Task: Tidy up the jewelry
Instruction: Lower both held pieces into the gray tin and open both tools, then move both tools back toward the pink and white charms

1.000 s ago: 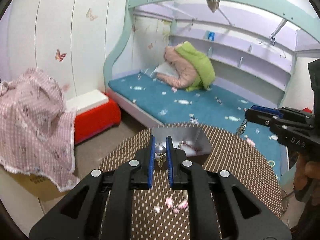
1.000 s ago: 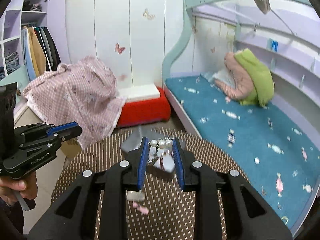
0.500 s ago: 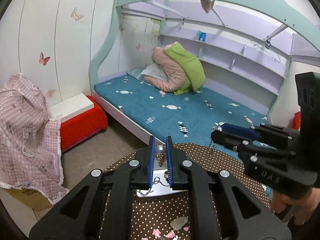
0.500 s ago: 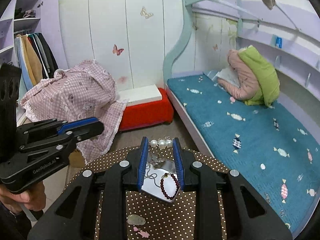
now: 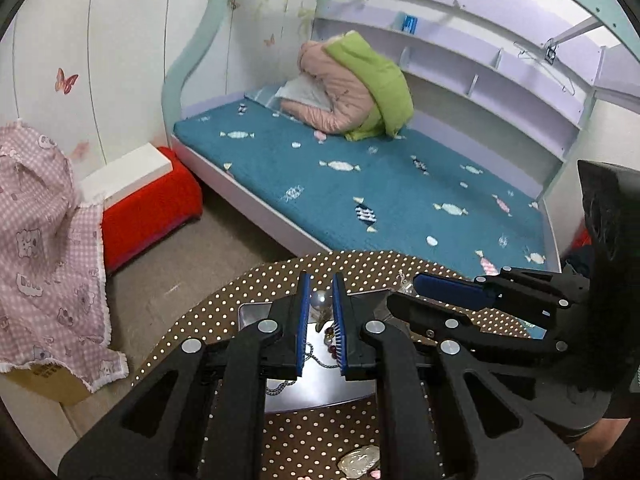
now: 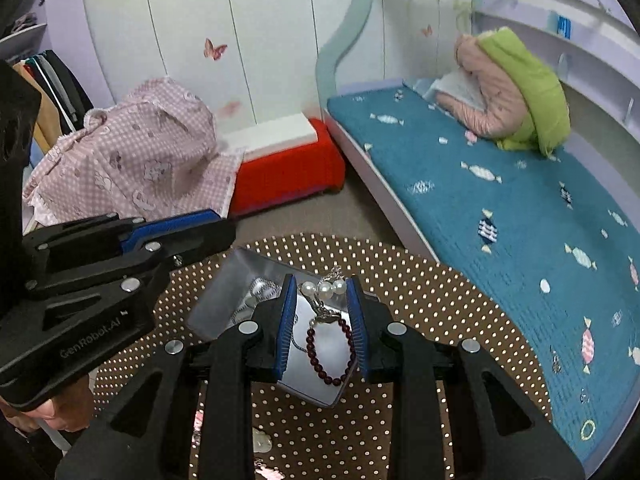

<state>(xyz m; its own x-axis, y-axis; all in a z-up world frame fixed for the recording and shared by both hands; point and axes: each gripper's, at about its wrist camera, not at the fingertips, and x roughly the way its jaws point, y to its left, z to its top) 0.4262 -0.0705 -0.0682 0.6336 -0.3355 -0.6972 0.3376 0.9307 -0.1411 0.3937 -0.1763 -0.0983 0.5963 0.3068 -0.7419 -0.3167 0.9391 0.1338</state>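
Silver tray (image 6: 224, 280) at frame centre already holds a beaded bracelet (image 6: 330, 350); left gripper (image 5: 320, 312) clenches a pearl earring (image 5: 320, 300), right gripper (image 6: 322, 312) a pearl piece (image 6: 324, 289), both unplaced.

Black hand-held gripper (image 5: 320, 312), blue pads (image 5: 303, 320)

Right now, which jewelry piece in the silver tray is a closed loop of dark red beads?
The dark red bead bracelet, lying flat in the silver tray under the right gripper. The silver chains beside it are thin metal links, not beads.
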